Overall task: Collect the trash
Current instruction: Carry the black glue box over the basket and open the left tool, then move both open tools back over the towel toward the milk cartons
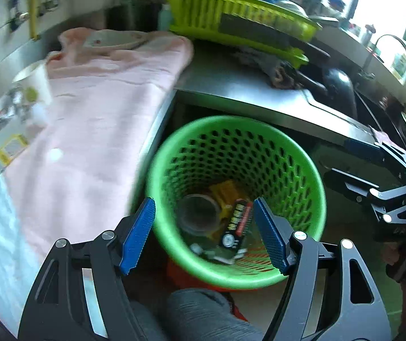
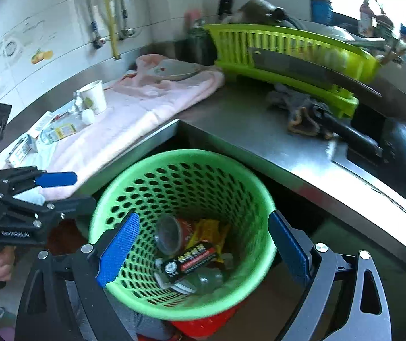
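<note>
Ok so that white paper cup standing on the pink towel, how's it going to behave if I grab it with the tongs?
The paper cup looks thin-walled and probably light, so a firm squeeze may crush it. It stands upright on the soft pink towel, so a sideways nudge could tip it. What's inside isn't visible.

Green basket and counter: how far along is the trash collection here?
Done: the green basket already holds a black carton, a yellow wrapper and a clear cup. In hand: nothing; the left tongs and right tongs are open and empty. Left: a paper cup and packaging litter remain on the pink towel.
</note>
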A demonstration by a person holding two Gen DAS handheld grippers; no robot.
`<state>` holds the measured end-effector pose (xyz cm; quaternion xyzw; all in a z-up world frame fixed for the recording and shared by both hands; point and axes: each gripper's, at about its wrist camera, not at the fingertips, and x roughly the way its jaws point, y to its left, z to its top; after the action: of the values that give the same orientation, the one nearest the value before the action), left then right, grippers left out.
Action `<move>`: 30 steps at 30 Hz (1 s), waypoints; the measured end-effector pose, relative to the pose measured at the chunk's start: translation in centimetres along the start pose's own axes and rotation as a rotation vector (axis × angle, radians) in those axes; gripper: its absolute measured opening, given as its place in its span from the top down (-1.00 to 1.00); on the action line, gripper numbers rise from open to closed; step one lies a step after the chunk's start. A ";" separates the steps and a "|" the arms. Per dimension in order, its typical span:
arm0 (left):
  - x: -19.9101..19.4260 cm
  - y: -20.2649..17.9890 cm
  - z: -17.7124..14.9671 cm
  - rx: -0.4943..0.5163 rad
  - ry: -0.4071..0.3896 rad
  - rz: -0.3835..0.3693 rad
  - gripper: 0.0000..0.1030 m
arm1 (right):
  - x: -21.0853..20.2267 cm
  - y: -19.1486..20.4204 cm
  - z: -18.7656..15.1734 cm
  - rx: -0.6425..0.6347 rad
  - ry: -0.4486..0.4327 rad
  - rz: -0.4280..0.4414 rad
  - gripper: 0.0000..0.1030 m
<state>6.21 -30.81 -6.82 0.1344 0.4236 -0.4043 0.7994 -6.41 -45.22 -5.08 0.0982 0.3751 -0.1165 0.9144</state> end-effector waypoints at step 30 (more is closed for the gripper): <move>-13.9 29.4 -4.2 -0.458 -0.164 0.453 -0.37 | 7.8 22.7 9.4 -0.296 0.053 0.292 -0.72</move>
<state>21.82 -2.38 -2.21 0.0092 0.3972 -0.1201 0.9098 11.70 -27.16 -1.99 0.0190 0.3938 0.0764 0.9158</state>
